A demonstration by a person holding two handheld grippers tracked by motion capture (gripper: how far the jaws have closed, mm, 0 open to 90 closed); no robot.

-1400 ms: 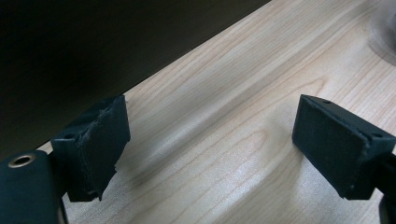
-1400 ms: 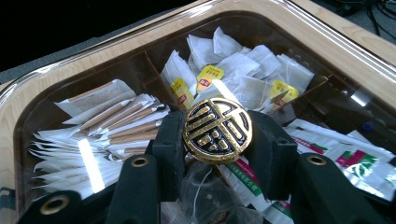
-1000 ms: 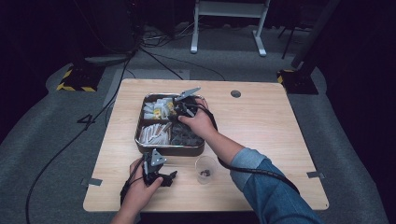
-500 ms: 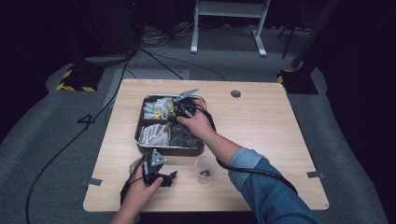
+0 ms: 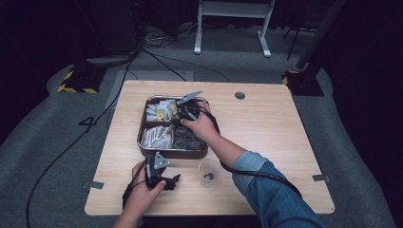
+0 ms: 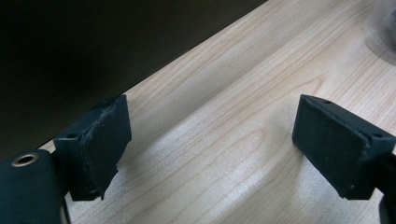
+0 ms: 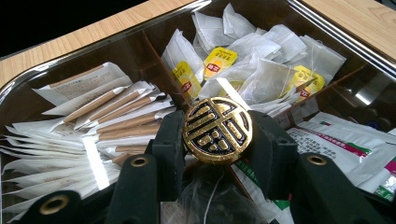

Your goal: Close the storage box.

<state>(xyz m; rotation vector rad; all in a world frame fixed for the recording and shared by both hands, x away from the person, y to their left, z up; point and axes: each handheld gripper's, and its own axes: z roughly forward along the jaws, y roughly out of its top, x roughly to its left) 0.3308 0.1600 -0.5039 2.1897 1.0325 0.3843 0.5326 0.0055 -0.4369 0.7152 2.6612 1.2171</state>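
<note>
Over the tin (image 5: 142,142), my right gripper (image 7: 217,135) clamps a gold-and-black disc (image 7: 217,129) by its edges above the tea bags (image 7: 261,70); it looks rigid, light and slick, so I'd keep this rim grip. My left gripper (image 6: 210,154) rests wide open and empty on the table (image 6: 224,107).

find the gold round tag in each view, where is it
High view: too small to make out; it would be at the right hand-held gripper, over the tray.
Left gripper view: not in it, just bare table between open jaws.
Right gripper view: bottom centre, the gold tag clamped between the jaws.
Shared landmark: the yellow-labelled tea bags in the tray's far compartment.
</note>
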